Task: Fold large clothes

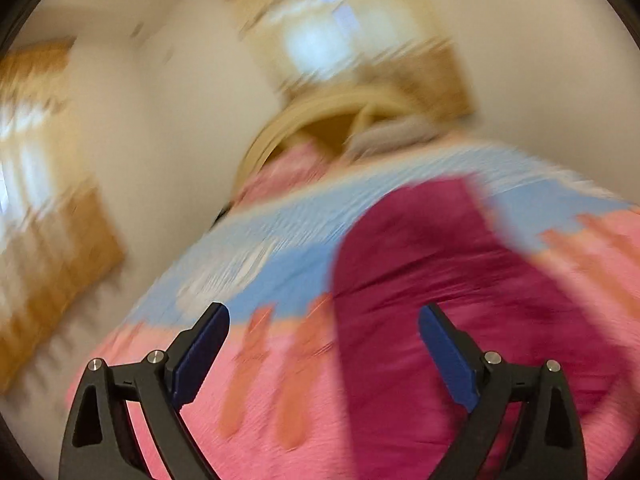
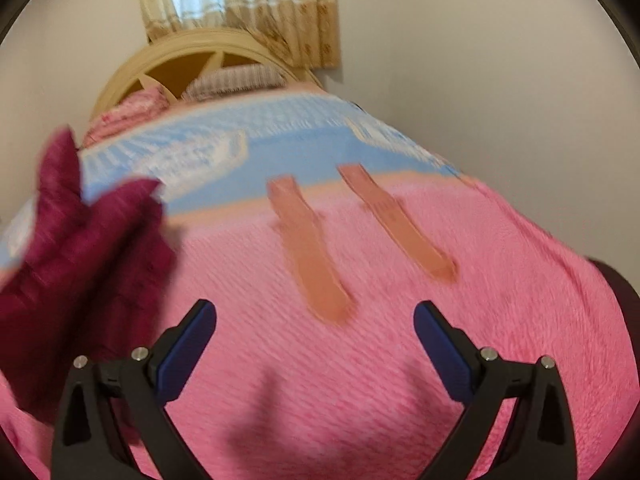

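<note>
On the bed's pink blanket (image 2: 360, 360) the maroon garment (image 1: 460, 300) lies loose, and with your left hand-held gripper (image 1: 324, 344) and right hand-held gripper (image 2: 316, 344) both spread wide and empty, you should seize two edge corners squarely before folding.
</note>
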`<state>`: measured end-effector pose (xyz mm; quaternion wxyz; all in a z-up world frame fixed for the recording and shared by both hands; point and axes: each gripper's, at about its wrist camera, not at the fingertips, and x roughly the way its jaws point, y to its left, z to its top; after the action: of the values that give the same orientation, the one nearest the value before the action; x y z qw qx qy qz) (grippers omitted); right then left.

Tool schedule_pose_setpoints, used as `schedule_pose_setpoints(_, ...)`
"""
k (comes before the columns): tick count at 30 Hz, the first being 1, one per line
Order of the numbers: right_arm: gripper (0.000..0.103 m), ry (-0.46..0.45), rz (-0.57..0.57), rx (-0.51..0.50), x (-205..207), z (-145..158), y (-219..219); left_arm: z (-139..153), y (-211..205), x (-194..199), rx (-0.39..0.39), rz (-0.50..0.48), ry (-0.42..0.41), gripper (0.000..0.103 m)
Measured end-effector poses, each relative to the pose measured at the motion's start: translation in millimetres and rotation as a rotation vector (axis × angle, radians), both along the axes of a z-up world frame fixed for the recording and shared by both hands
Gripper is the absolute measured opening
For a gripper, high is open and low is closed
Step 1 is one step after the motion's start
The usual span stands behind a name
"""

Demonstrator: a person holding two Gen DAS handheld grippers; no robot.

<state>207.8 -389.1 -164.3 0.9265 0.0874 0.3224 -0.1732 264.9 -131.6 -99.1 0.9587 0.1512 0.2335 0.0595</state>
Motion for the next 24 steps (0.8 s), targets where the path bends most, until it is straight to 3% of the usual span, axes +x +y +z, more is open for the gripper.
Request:
schedule_pose_setpoints(4, 0.089, -0.052, 0.090, -0.026, 28, 51, 43, -12, 53, 50, -0.077, 0.223, 0.102, 0.096)
schedule_pose_setpoints(7, 0.088, -0.080, 0.182, -0.074, 60, 96, 95, -14, 66, 68, -0.080, 0.268, 0.104, 0.096)
schedule_pose_setpoints(10, 0.088, -0.069, 0.252, -0.126, 97, 117, 148, -12, 71, 81, -0.101, 0.278, 0.119, 0.096)
schedule_pose_setpoints(13, 0.078, -0.026, 0.259, -0.106, 139, 109, 180, -12, 71, 96, -0.127, 0.309, 0.144, 0.096)
schedule_pose_setpoints(17, 0.064, 0.017, 0.235, -0.105, 184, 74, 201, -22, 68, 120, -0.178, 0.321, 0.185, 0.096)
schedule_pose_setpoints(21, 0.055, 0.060, 0.182, -0.151, 182, 38, 190, -32, 55, 134, -0.182, 0.294, 0.196, 0.096)
schedule_pose_setpoints(24, 0.055, 0.096, 0.127, -0.102, 176, 11, 156, -40, 32, 135, -0.162, 0.239, 0.193, 0.096)
